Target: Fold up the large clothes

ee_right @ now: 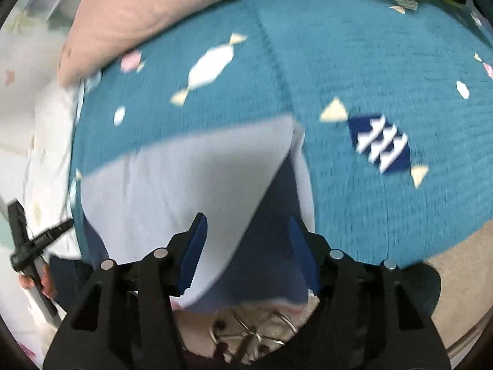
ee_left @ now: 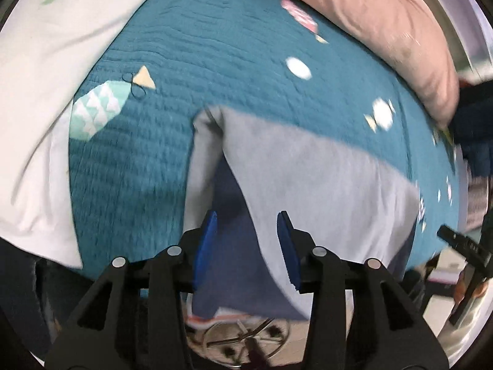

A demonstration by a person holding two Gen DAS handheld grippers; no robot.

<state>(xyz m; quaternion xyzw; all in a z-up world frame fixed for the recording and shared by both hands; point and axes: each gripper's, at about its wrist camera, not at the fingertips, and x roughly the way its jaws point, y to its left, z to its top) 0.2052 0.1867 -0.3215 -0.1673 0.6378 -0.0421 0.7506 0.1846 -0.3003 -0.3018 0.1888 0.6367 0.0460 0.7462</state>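
A light grey garment [ee_left: 308, 169] lies folded on a teal quilt [ee_left: 215, 46], with a dark blue part [ee_left: 234, 252] showing under its near fold. My left gripper [ee_left: 246, 219] hovers over the garment's left corner. Its blue pads [ee_left: 206, 240] stand apart and press on nothing. In the right wrist view the same grey garment [ee_right: 185, 169] and its dark blue part [ee_right: 271, 246] lie below my right gripper [ee_right: 246, 220]. This gripper is open too, above the garment's right corner. Both views are blurred.
A pink pillow [ee_left: 369, 9] [ee_right: 154, 9] lies along the far side of the quilt [ee_right: 369, 61]. White bedding [ee_left: 46, 77] [ee_right: 46, 138] borders the left. A dark blue cloth [ee_left: 474, 123] sits at the right edge. A chair base with castors [ee_left: 246, 339] [ee_right: 252, 330] stands on the floor below.
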